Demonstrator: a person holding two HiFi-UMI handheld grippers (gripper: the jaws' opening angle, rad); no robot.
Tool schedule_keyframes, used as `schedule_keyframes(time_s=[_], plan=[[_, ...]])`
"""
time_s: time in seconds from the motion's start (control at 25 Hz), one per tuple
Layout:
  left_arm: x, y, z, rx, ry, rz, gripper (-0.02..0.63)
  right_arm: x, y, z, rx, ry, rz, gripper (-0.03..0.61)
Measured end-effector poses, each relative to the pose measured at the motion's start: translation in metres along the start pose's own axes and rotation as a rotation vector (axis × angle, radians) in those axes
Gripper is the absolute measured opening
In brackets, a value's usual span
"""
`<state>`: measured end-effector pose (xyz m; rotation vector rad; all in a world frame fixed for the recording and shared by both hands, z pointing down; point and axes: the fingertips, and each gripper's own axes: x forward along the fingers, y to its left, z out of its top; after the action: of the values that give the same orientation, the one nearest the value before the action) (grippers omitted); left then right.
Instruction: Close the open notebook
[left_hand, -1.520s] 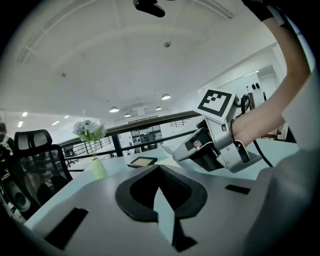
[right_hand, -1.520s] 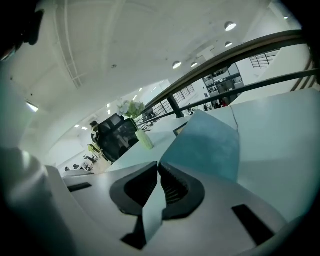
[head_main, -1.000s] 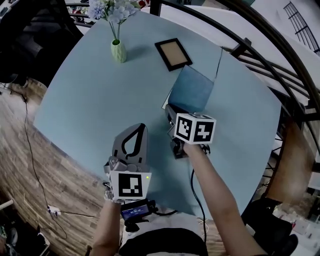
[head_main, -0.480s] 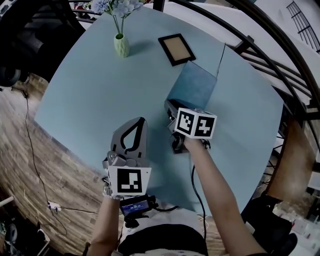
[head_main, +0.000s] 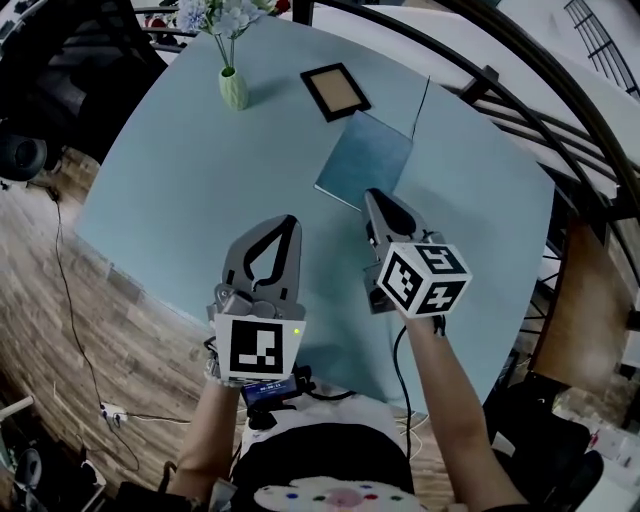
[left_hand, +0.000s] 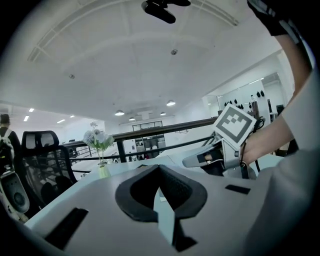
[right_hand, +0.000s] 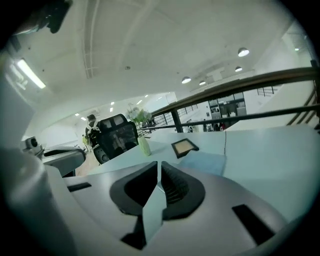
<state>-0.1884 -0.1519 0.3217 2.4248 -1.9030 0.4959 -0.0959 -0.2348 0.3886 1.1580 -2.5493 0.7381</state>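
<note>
Fingers (left_hand: 191, 195) of the left gripper (head_main: 289, 222) are pressing tip to tip, with nothing sitting between them. Those of the right gripper (head_main: 372, 196) are standing very nearly together: its fingers (right_hand: 177, 188) are leaving only a hairline slit after just drawing a touch closer, and they too are gripping nothing.

Both grippers are hovering side by side above the near part of the pale blue round table (head_main: 150, 180), each one carried in a hand and pointing away from the person. Neither one is touching anything on the tabletop.

Lying flat on the table with its cover down is the slim, blue-covered rectangular notebook (head_main: 363, 160) — it is sitting just beyond the right gripper's tips, apart from them. A small black-rimmed picture frame with a tan middle (head_main: 335, 90) is lying just past the notebook's far corner. Further left, well apart from both, a pale green ribbed vase holding light-coloured flowers (head_main: 233, 90) is standing upright near the table's far edge.

Along the right side of the table a dark metal railing (head_main: 500, 110) is curving, and brown wooden plank flooring (head_main: 60, 330) is showing on the left.
</note>
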Motion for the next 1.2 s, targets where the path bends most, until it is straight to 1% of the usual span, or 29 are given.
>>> schedule_keyframes(time_s=[0.12, 0.2, 0.36, 0.48, 0.6, 0.76, 1.08, 1.2], plan=[[-0.008, -0.014, 0.017, 0.003, -0.027, -0.026, 0.017, -0.038, 0.002, 0.014, -0.124, -0.047, -0.034, 0.044], [-0.015, -0.022, 0.029, -0.006, -0.047, -0.038, 0.017, -0.065, 0.003, 0.022, -0.178, -0.08, -0.061, 0.044], [-0.028, -0.036, 0.053, 0.003, -0.081, -0.053, 0.017, -0.112, 0.006, 0.028, -0.201, -0.128, -0.088, 0.044], [-0.036, -0.046, 0.067, 0.001, -0.105, -0.064, 0.017, -0.144, 0.006, 0.031, -0.244, -0.156, -0.116, 0.044], [-0.044, -0.053, 0.073, 0.028, -0.115, -0.087, 0.017, -0.169, 0.008, 0.032, -0.292, -0.182, -0.143, 0.043], [-0.053, -0.059, 0.073, 0.062, -0.11, -0.108, 0.017, -0.189, 0.016, 0.031, -0.34, -0.199, -0.147, 0.043], [-0.068, -0.065, 0.077, 0.071, -0.101, -0.108, 0.017, -0.216, 0.029, 0.035, -0.367, -0.224, -0.14, 0.04], [-0.07, -0.067, 0.077, 0.064, -0.098, -0.104, 0.017, -0.22, 0.03, 0.033, -0.397, -0.219, -0.145, 0.04]])
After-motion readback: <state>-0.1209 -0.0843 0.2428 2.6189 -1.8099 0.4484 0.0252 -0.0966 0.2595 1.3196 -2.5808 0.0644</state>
